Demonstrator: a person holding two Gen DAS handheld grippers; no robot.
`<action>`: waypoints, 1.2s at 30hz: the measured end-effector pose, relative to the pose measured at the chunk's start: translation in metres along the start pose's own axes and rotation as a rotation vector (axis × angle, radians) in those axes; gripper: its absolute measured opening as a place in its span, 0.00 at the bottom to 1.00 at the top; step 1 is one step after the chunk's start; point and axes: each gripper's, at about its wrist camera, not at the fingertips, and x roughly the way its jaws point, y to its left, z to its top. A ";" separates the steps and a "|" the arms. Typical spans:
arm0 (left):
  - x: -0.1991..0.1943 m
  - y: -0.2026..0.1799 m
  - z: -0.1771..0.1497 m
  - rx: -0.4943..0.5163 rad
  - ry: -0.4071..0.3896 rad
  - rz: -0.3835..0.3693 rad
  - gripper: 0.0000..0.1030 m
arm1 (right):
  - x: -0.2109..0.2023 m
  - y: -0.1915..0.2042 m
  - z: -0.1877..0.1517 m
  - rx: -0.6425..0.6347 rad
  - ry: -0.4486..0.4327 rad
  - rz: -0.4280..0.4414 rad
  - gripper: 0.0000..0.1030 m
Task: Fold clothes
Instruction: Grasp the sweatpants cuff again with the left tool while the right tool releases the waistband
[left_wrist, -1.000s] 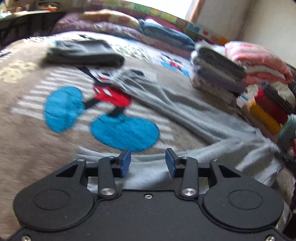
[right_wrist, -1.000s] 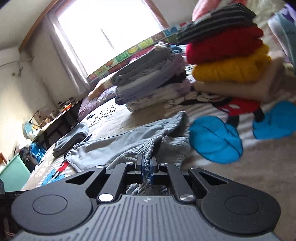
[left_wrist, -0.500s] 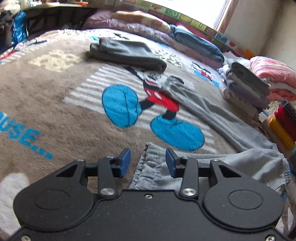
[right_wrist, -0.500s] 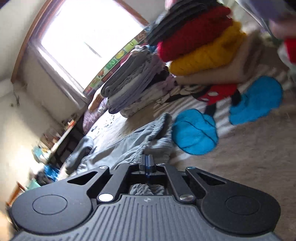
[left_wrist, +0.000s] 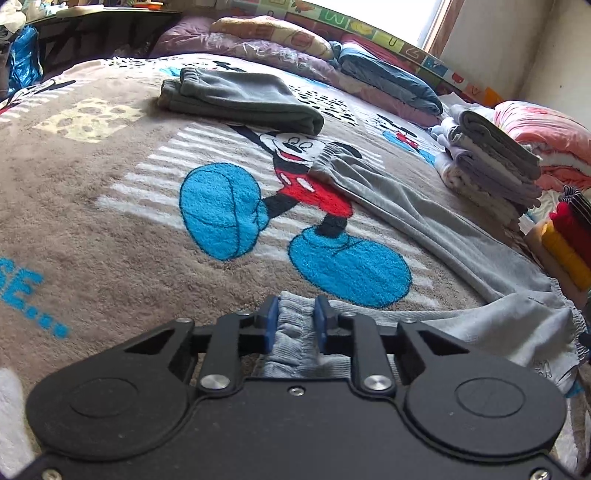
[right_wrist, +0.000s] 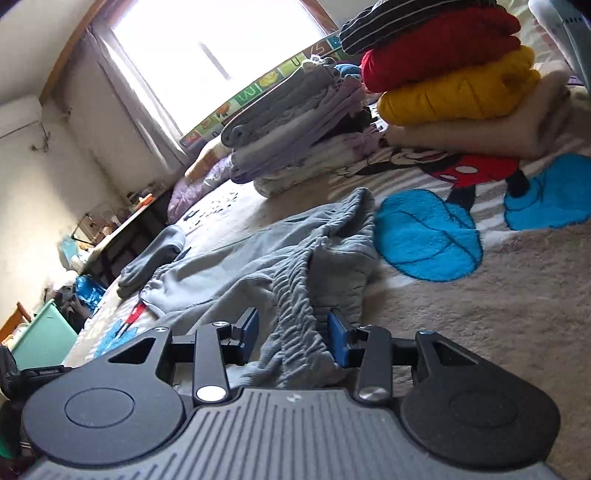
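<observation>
Daylight is admitted through the window (right_wrist: 207, 62), blown out to white at upper centre of the right view. Straight lines are bowed near frame edges; slight motion blur is seen.

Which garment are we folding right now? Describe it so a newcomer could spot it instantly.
Start from the Mickey Mouse blanket covering the bed. The light grey sweatpants lie spread across its cartoon figure, one leg stretching toward the dark grey folded garment. Unlike the folded stacks nearby, they are unfolded, with gathered cuffs and waistband.
</observation>
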 end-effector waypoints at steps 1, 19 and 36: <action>-0.001 0.000 0.000 0.003 -0.010 -0.004 0.10 | -0.001 0.001 0.000 -0.004 0.013 0.013 0.08; 0.030 -0.001 0.018 -0.045 -0.111 0.027 0.07 | -0.027 -0.028 0.001 0.095 0.091 -0.069 0.10; -0.008 -0.005 -0.014 -0.133 -0.025 0.075 0.47 | -0.012 0.112 -0.046 -0.482 0.046 -0.050 0.30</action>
